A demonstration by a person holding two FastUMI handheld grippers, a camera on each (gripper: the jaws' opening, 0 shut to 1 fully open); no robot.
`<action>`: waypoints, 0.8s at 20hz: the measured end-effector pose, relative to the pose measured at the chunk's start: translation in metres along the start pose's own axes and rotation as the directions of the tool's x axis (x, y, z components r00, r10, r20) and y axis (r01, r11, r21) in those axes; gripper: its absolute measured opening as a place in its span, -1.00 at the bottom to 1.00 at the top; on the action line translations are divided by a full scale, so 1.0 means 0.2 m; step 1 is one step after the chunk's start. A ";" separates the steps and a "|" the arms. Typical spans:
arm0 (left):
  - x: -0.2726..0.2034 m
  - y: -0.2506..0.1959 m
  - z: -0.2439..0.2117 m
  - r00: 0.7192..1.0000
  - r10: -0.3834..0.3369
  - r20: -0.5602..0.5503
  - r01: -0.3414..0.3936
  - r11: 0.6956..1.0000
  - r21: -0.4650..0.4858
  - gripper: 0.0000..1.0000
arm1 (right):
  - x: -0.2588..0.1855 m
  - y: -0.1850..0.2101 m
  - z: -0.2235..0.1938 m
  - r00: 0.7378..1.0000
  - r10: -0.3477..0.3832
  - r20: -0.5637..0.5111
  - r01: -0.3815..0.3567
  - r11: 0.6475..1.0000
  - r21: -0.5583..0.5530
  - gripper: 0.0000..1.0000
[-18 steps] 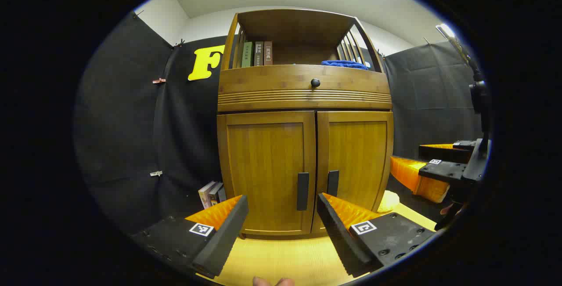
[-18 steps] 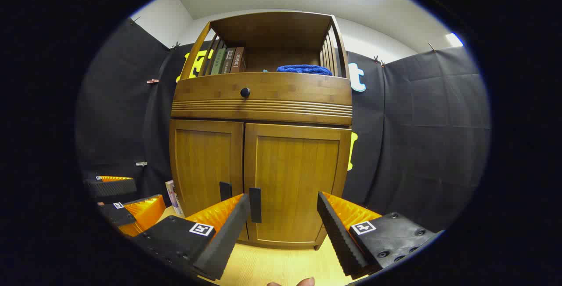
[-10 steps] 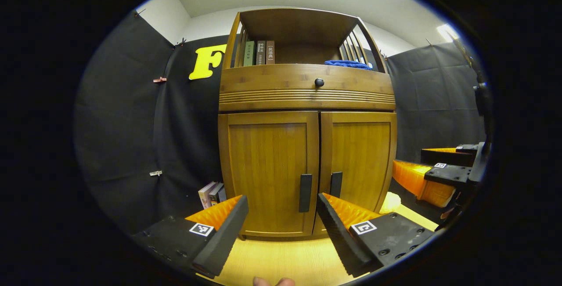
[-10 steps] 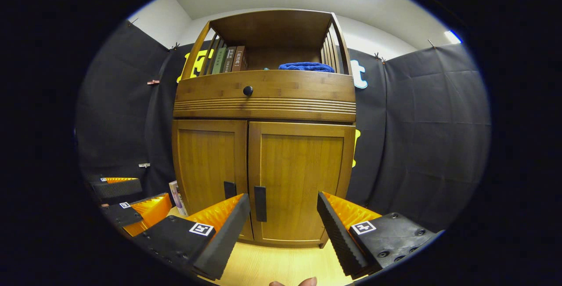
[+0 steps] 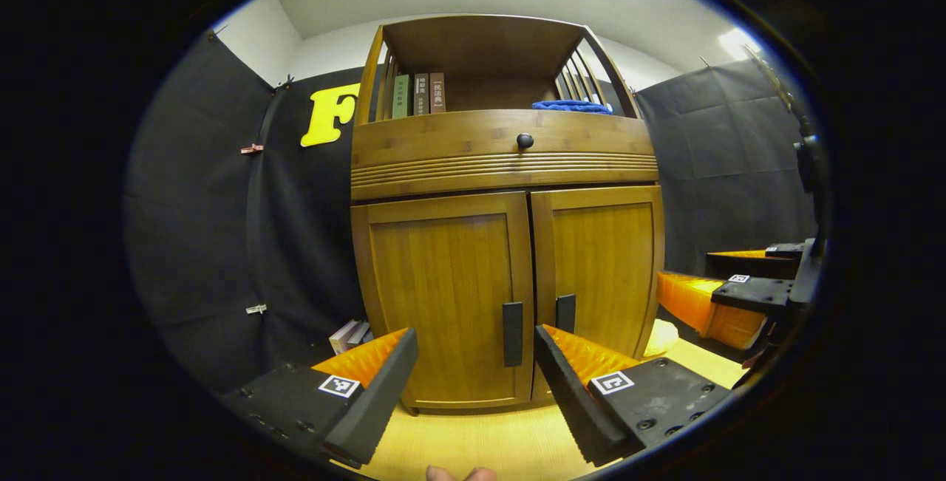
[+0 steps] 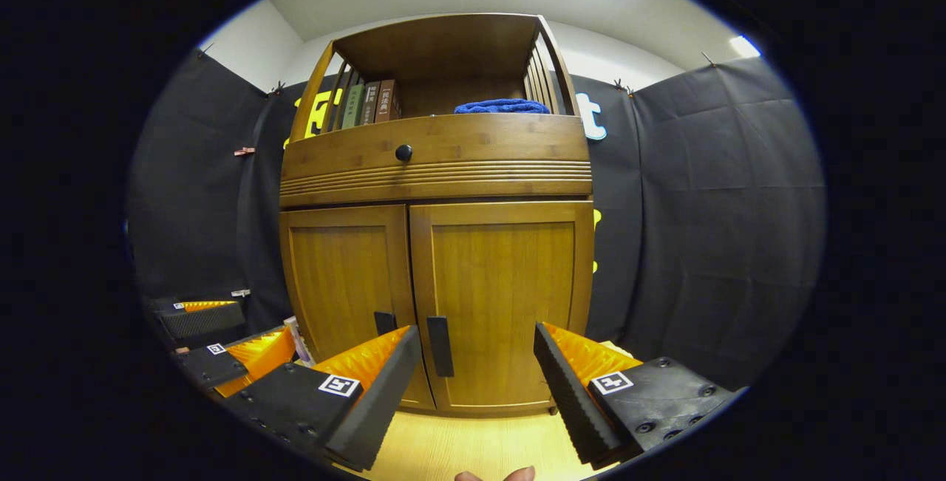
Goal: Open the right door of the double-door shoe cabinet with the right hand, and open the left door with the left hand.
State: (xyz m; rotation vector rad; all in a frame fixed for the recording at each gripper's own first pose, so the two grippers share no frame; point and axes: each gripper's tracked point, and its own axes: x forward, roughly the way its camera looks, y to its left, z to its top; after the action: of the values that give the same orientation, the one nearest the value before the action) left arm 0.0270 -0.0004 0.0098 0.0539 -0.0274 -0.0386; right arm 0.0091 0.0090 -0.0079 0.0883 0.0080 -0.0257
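A wooden shoe cabinet [image 5: 502, 163] stands ahead with both lower doors closed. In the left gripper view the left door [image 5: 447, 296] carries a dark vertical handle [image 5: 512, 333], and my left gripper [image 5: 473, 392] is open a short way in front of it. The right door [image 6: 502, 296] has its own dark handle [image 6: 440, 346] in the right gripper view; my right gripper [image 6: 477, 392] is open, short of it and a little to its right. The right gripper [image 5: 739, 289] also appears at the far right of the left gripper view, the left gripper [image 6: 214, 340] at the lower left of the right gripper view.
Above the doors is a drawer with a round dark knob [image 5: 525, 140]. The open top shelf holds books [image 5: 415, 94] and a folded blue cloth [image 5: 570, 106]. More books [image 5: 347, 335] stand on the pale wood floor [image 5: 480, 444] left of the cabinet. A pale object [image 5: 660, 337] lies to its right.
Both views have tilted slightly, so the cabinet sits a little lower and leans. The door handles are slightly nearer both grippers. Both doors stay closed and both grippers stay open.
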 end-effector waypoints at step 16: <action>0.01 0.08 -0.10 0.999 -0.015 -0.031 0.013 0.999 -0.043 0.96 | 0.47 0.22 -0.32 0.996 0.068 -0.057 -0.067 0.998 0.019 1.00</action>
State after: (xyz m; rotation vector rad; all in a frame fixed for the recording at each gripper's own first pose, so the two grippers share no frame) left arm 0.0308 0.0162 -0.0095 0.0119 0.0053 -0.0521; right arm 0.1038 0.0558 -0.0677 0.1066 0.0620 0.0442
